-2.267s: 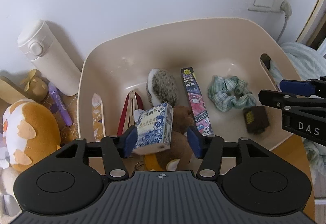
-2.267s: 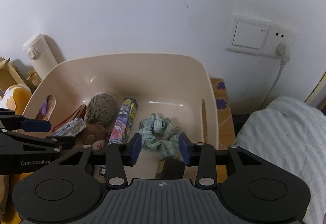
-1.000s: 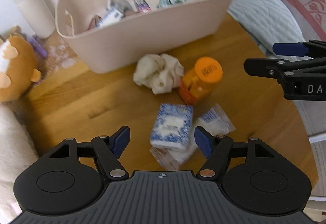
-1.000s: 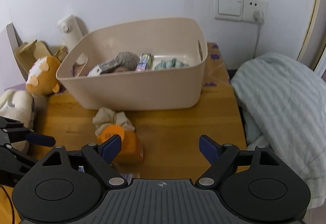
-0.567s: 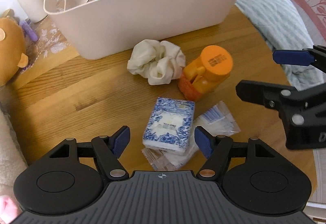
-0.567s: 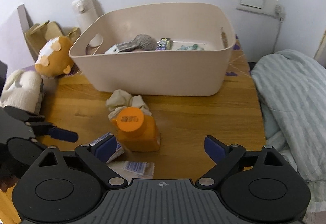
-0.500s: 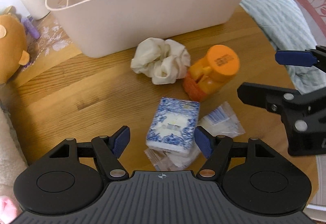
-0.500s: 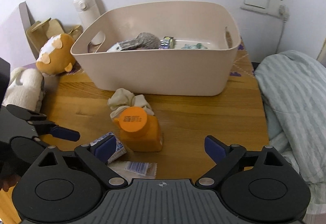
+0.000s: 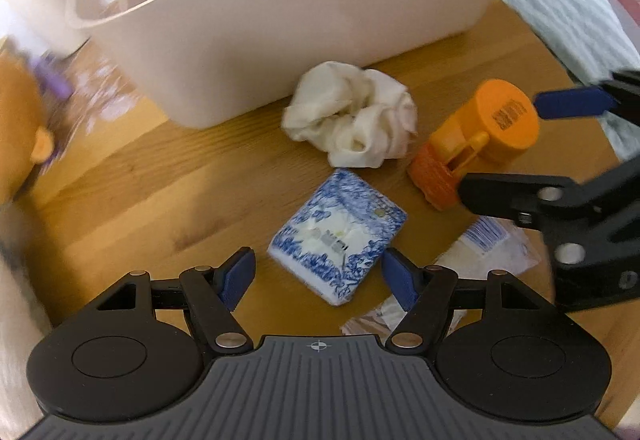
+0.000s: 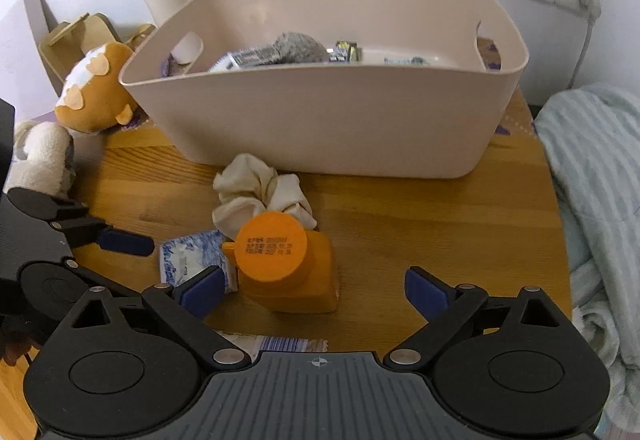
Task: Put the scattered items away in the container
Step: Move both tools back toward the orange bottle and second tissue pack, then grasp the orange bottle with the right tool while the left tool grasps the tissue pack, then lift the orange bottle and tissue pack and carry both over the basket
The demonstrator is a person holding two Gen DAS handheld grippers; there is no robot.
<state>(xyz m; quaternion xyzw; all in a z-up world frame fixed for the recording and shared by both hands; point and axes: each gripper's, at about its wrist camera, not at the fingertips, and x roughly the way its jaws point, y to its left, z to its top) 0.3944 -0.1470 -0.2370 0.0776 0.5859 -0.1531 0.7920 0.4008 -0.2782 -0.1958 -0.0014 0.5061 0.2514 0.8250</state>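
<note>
In the left wrist view, the left gripper (image 9: pixel 318 274) now hangs low over the table (image 9: pixel 132 176), where 2.3 seconds ago it was over the open beige container (image 9: pixel 280 20) with a blue-and-white packet between its fingers. That packet is no longer held. The fingers stand wide apart around a second blue-and-white tissue pack (image 9: pixel 338 234), which lies flat in the lower centre of the frame, closer than half a second ago. A crumpled cream cloth (image 9: pixel 352 114) sits above it, just beside the container wall. At the right edge the right gripper (image 9: pixel 516 150) reaches around the orange bottle (image 9: pixel 480 136), one blue pad above the cap and one dark finger below. Clear plastic packets (image 9: pixel 484 252) lie at lower right. The view is blurred, so the tool is likely moving.

In the right wrist view, the right gripper (image 10: pixel 314 286) has dropped from above the container (image 10: pixel 320 120) to table level, fingers spread wide and empty. The orange bottle (image 10: pixel 286 264) stands between them, nearer the left pad. The tissue pack (image 10: pixel 192 256) shows left of it, the cloth (image 10: pixel 260 196) behind.

I judge one drop-off done and two fresh pickups about to start; several items remain outside.
</note>
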